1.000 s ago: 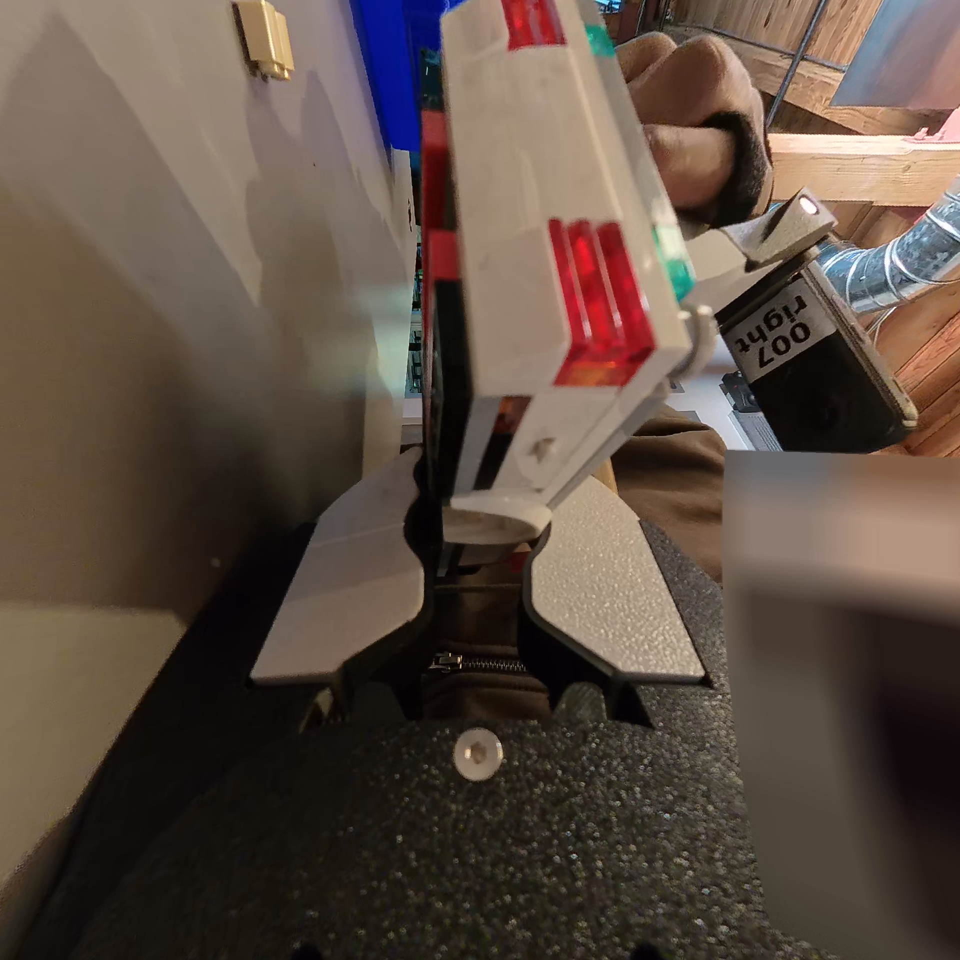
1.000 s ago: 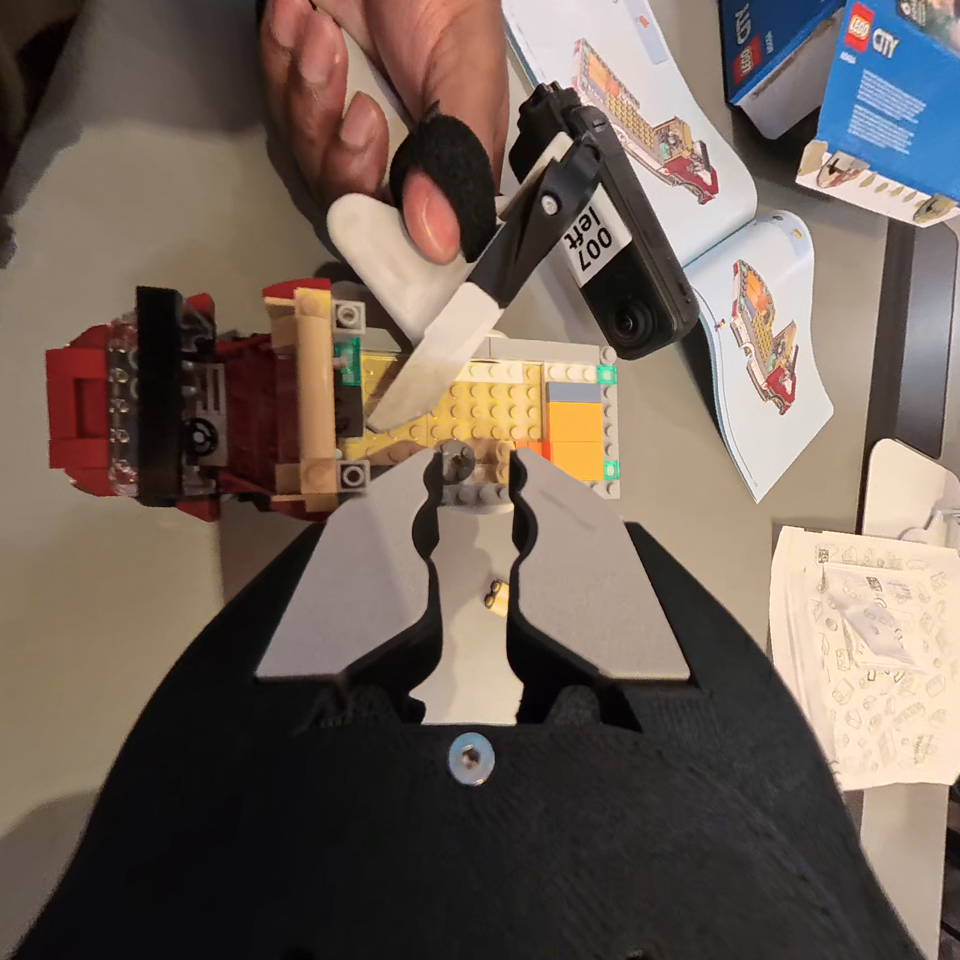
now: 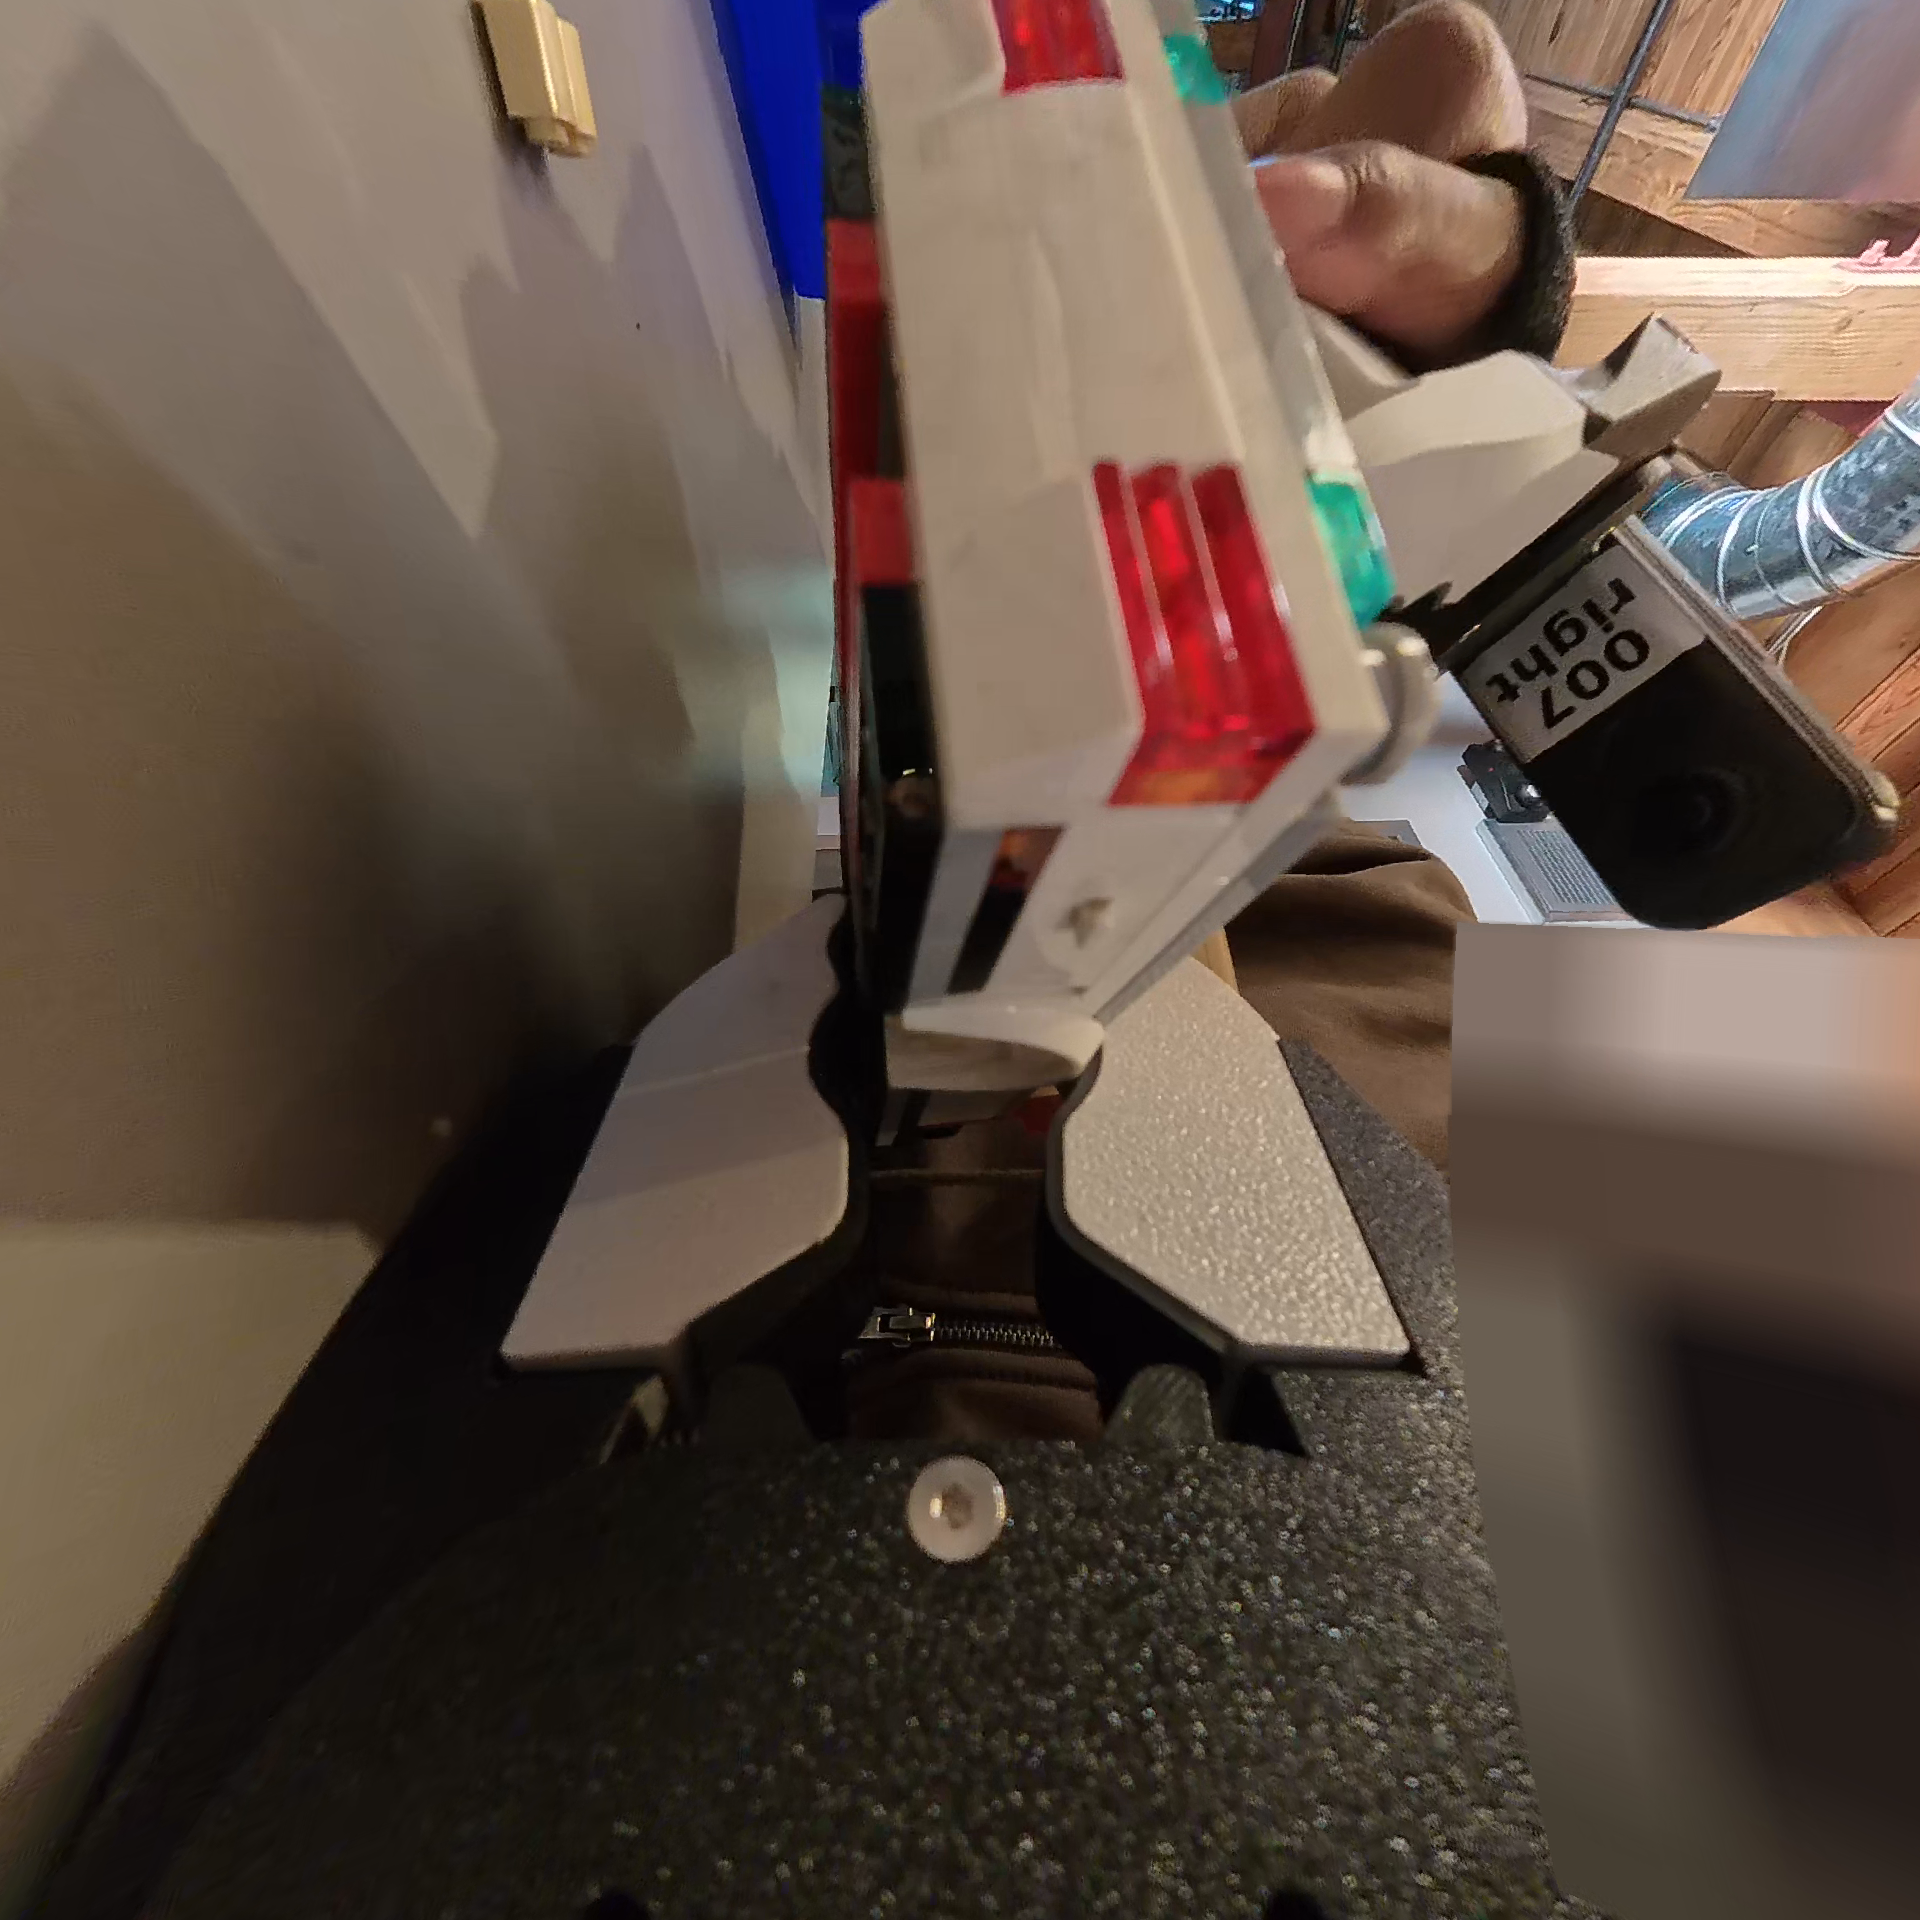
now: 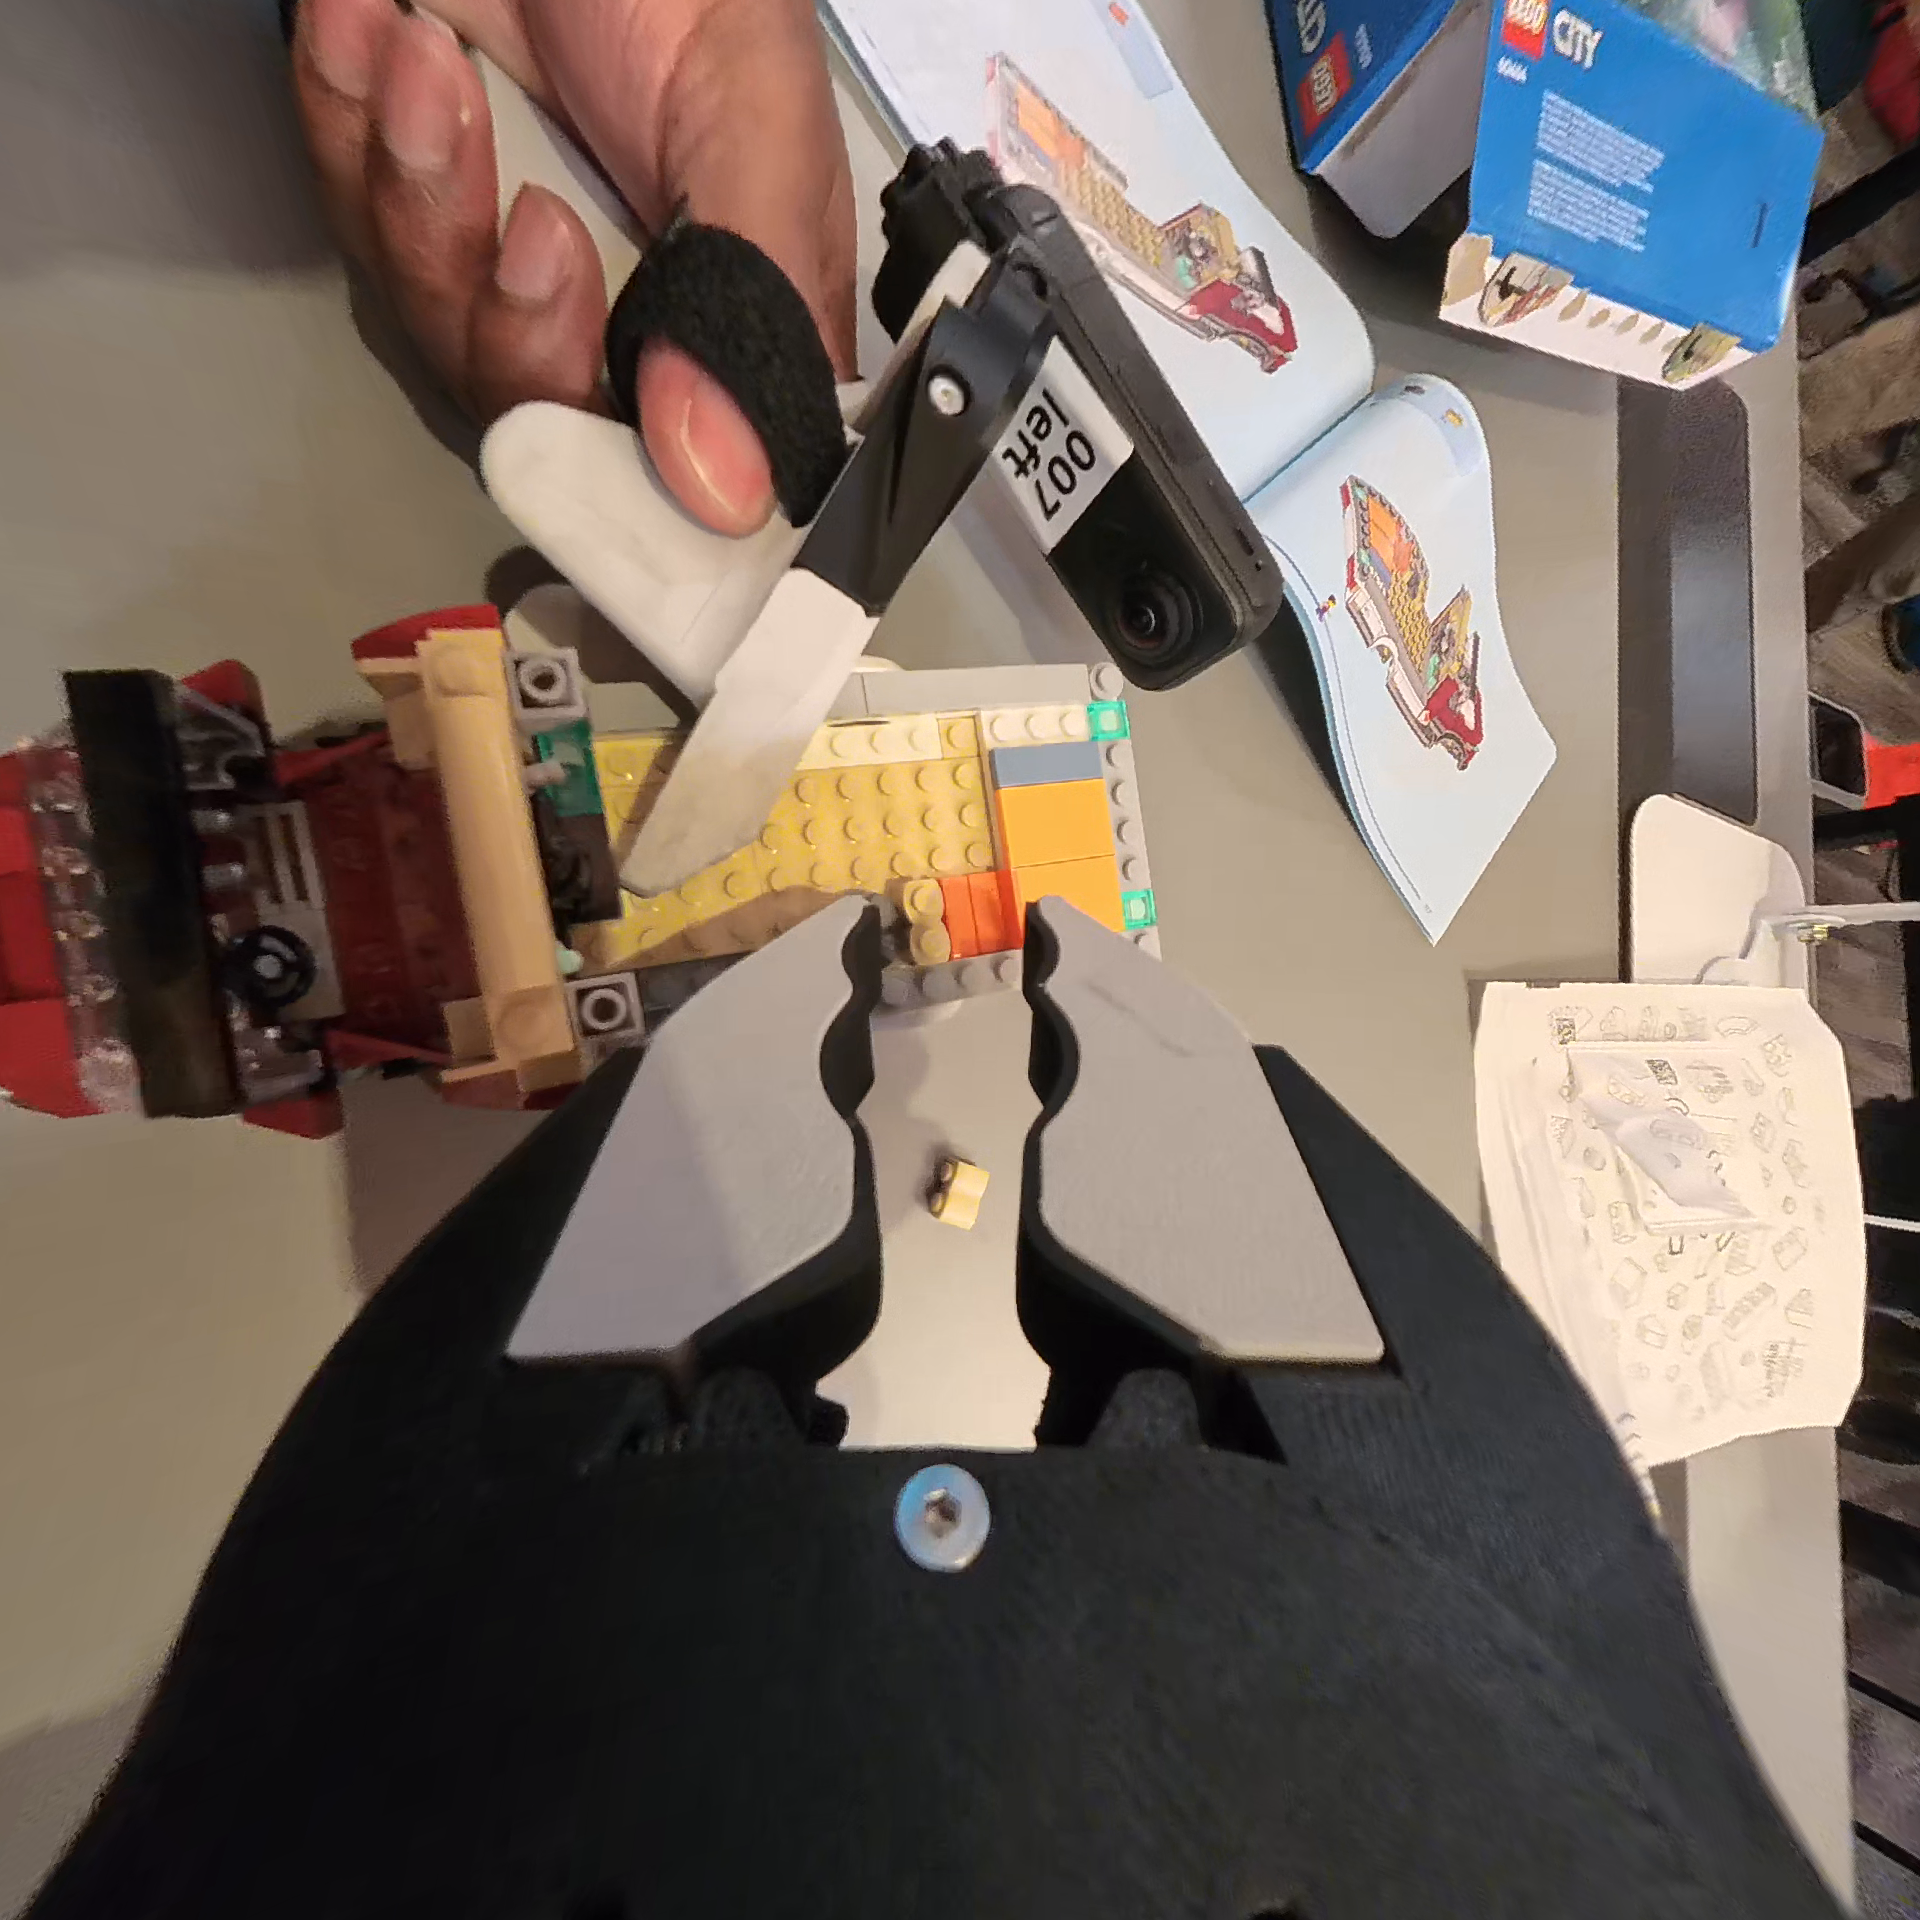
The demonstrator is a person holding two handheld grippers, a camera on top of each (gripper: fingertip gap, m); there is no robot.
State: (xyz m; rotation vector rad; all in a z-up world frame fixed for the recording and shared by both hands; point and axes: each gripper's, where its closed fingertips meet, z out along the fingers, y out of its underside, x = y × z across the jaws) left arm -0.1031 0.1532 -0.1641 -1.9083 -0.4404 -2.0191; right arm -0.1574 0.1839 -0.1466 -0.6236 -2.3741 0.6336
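Note:
My left gripper (image 3: 987, 966) is shut on a brick vehicle model (image 3: 1039, 520) and holds it on edge above the table. The black underside lies at the left finger and a white round piece at the right finger (image 3: 1226, 1143). In the right wrist view one left finger (image 4: 748, 758) lies on the model's yellow studded floor (image 4: 883, 821), beside the red cab (image 4: 343, 831). My right gripper (image 4: 951, 914) is open. Its fingertips flank a tan brick (image 4: 920, 914) and orange bricks (image 4: 982, 909) on the model's near edge, with a sliver of space at the left tip.
A small tan piece (image 4: 958, 1184) lies on the grey table (image 4: 208, 1351) under my right fingers. An open instruction booklet (image 4: 1195, 260), blue boxes (image 4: 1642, 177) and a printed sheet (image 4: 1662, 1195) lie to the right. A hand (image 4: 582, 208) holds the left gripper. Tip to tip, the grippers are about 6 cm apart. The small tan piece (image 4: 958, 1184) lies around 10 cm away from my right fingertips.
My right fingertips have shifted along the model's near edge, from a grey piece to the tan and orange bricks, and stand slightly wider. The left grasp on the model is unchanged.

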